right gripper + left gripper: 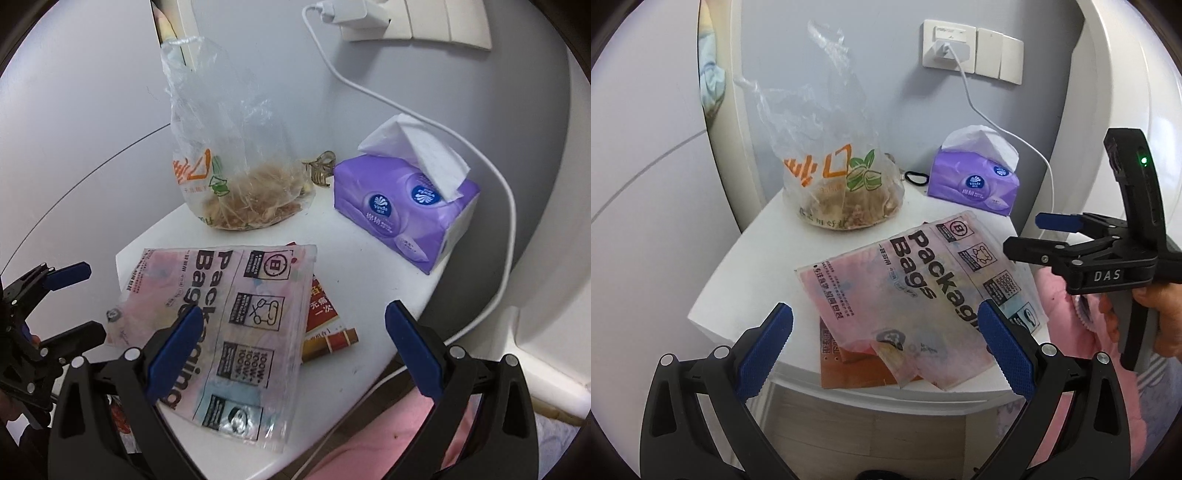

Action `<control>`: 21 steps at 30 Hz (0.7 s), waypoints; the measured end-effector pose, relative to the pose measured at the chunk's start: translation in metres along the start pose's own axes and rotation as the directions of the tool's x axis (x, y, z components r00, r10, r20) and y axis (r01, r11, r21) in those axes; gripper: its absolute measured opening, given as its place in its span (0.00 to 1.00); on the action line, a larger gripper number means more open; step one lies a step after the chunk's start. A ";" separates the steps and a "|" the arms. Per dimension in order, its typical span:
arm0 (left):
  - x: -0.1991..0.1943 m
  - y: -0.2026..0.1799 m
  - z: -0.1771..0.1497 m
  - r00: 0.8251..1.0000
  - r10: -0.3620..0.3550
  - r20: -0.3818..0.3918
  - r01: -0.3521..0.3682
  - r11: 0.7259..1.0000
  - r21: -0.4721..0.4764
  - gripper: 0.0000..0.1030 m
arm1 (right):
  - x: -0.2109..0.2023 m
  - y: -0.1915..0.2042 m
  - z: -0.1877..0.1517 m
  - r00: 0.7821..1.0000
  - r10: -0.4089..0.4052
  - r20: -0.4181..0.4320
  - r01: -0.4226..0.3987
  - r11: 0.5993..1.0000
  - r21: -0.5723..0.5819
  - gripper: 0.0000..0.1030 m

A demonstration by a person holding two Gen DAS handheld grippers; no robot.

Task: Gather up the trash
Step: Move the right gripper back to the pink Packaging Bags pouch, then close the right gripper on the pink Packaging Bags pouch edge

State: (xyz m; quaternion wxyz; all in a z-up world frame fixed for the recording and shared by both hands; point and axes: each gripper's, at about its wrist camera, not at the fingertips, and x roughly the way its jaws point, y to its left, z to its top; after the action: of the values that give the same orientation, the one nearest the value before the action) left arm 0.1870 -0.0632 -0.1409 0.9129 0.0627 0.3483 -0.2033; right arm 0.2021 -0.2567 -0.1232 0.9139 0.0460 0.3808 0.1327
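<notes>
On the small white bedside table (746, 266), the trash sits in 2 lots: a clear plastic bag (842, 184) of food scraps standing at 11 o'clock toward the wall, and a flat pink "Packaging Bags" pouch (916, 288) lying at the table's near edge, its corner overhanging slightly. That pouch rests on top of a red-and-orange leaflet (328, 325), probably just dropped there. A purple tissue pack (402, 218) sits at 2 o'clock beside a white charging cable (506, 206), and a hair claw (321, 170) lies between bag and tissues; these look like keepers, not trash.

The left gripper (884, 347) hovers just short of the pouch's near edge, jaws spread wide and holding nothing, aimed straight across the table. The right gripper (293, 343) hangs above the pouch from 5 o'clock, also gaping wide and empty, tilted downward. In the left view it appears at 3 o'clock, held by a hand (1156, 314), fingers pointing inward toward the pouch. Likely the pouch is the first pickup, with its overhanging edge offering a place to pinch.
</notes>
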 end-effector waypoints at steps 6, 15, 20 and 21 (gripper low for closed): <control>0.015 0.009 -0.001 1.000 -0.019 -0.018 0.018 0.999 -0.040 0.94 | 0.017 -0.003 0.005 0.999 0.016 -0.030 -0.015 1.000 0.018 0.93; 0.036 0.025 -0.005 0.998 -0.032 -0.049 0.027 0.995 -0.093 0.94 | 0.040 -0.010 0.005 0.996 0.042 -0.074 -0.038 0.998 0.055 0.93; 0.046 0.029 -0.006 0.997 -0.048 -0.059 0.041 0.993 -0.114 0.94 | 0.049 -0.007 0.005 0.996 0.040 -0.084 -0.036 0.998 0.041 0.93; 0.048 0.029 -0.007 0.997 -0.047 -0.062 0.040 0.992 -0.117 0.90 | 0.051 -0.007 0.004 0.996 0.041 -0.085 -0.037 0.999 0.040 0.93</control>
State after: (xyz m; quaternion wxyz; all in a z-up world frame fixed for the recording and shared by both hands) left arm 0.2270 -0.0504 -0.1783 0.8986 0.0086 0.3901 -0.2006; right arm 0.2408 -0.2487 -0.1566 0.8929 0.0652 0.4213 0.1450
